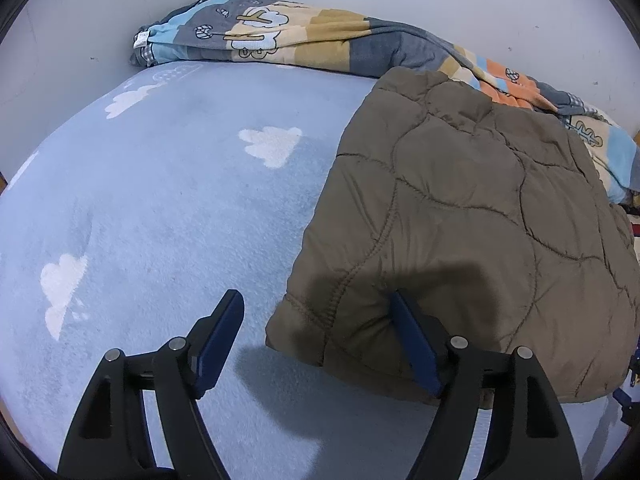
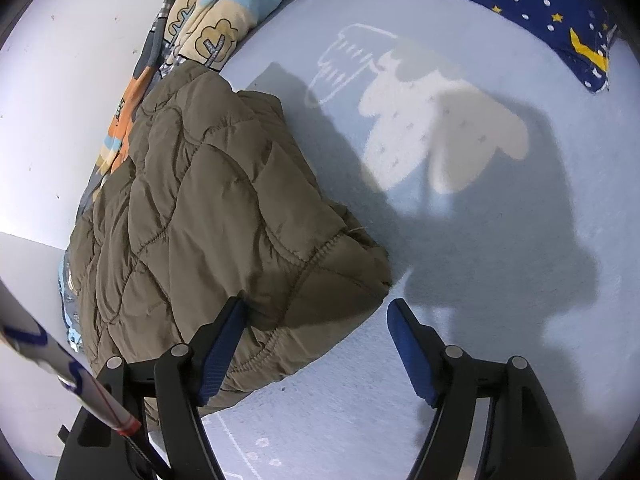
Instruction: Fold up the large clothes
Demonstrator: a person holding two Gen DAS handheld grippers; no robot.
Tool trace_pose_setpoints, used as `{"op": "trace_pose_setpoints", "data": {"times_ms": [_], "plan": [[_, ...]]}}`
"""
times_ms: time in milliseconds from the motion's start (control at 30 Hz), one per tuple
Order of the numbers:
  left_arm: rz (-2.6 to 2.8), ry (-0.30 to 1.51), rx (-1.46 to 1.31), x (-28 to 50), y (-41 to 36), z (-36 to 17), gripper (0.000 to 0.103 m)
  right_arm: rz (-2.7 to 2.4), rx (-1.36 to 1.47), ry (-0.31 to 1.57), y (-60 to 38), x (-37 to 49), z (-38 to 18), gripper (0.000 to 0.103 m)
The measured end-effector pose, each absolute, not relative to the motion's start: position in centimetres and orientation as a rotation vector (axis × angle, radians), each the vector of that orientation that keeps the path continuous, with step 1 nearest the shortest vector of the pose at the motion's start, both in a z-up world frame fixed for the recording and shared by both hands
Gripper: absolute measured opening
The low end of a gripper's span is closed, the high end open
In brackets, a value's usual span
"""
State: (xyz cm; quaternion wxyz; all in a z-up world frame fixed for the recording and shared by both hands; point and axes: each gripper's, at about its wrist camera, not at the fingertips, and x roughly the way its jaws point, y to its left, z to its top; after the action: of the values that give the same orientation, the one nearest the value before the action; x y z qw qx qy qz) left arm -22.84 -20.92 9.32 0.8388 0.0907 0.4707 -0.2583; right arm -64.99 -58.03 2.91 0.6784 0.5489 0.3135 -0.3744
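A: Olive-brown quilted padding, that is the jacket (image 1: pixel 472 216), lying as a squarish bundle on the pale blue cloud-print sheet (image 1: pixel 160 208), its far side against the patterned blanket (image 1: pixel 280 36) along the wall

B: So which step would you call it?

A: I'd judge the fold is nearly or fully made. Both claws are released. The left gripper (image 1: pixel 318 338) stands spread over the bundle's near left corner, one blue pad above the fabric, the other over bare sheet, nothing pinched. The right gripper (image 2: pixel 316 344) is spread the same way at the opposite near corner, clasping nothing

B: Does either pad touch the cloth?

A: I cannot tell; the inner pads overlap the jacket in both views, but no fabric is pressed between the fingers

B: And next?

A: Either lift clear, or, if another fold is wanted, close on those two near corners together and carry them across evenly. Puffy filling tends to spring back, so a firm bite deep on the hem would help

B: What does one view give that the other lacks?

A: The left wrist view shows the flat top face and the empty sheet to its left. The right wrist view shows the layered thickness at the bundle's side, a navy star-print pillow (image 2: pixel 540 12) beyond, and a white rod with blue and red marks (image 2: pixel 60 376) at lower left
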Motion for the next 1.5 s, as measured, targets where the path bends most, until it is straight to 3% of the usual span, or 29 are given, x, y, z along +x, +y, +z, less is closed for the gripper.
{"op": "trace_pose_setpoints", "data": {"times_ms": [833, 1133, 1500], "plan": [[-0.544, 0.998, 0.193, -22.9, -20.9, 9.4, 0.076, -0.819, 1.279, 0.682, -58.2, -65.1, 2.3, 0.080], [-0.564, 1.286, -0.224, -20.5, -16.4, 7.6, 0.076, -0.812, 1.328, 0.637, -58.1, -65.1, 2.1, 0.081], [-0.643, 1.381, -0.369, -20.7, -16.9, 6.4, 0.077, -0.791, 1.477, 0.487, -58.6, -67.0, 1.1, 0.081]]}}
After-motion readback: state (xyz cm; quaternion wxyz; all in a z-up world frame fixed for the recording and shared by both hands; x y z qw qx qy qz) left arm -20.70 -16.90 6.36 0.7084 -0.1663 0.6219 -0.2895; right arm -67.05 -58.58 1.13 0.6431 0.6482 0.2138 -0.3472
